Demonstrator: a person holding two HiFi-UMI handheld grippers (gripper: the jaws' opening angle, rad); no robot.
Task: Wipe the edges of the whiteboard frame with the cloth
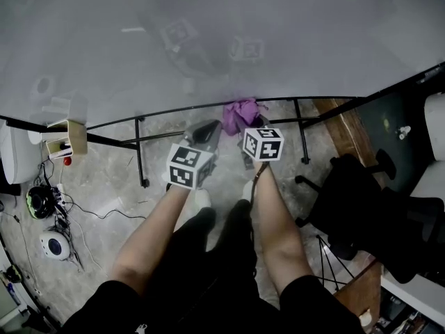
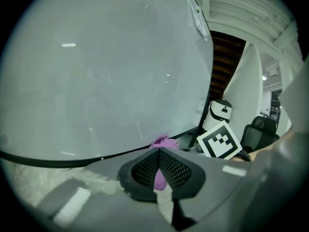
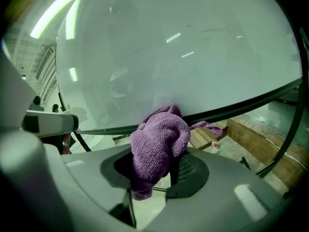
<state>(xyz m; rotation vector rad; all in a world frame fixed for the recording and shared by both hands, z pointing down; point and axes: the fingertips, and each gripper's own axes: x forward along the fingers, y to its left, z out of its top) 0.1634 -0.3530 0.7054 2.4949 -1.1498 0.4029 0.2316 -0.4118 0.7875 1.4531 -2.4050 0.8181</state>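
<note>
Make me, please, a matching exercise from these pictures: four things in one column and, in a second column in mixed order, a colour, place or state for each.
Things:
1. cloth
2. whiteboard frame
3. right gripper
4. office chair

Descriptions:
A. stands on the floor, at the person's right side
B. purple
C. shut on the cloth
D. thin black strip along the board's lower edge

Pairs: 1-B, 2-D, 3-C, 4-A
</note>
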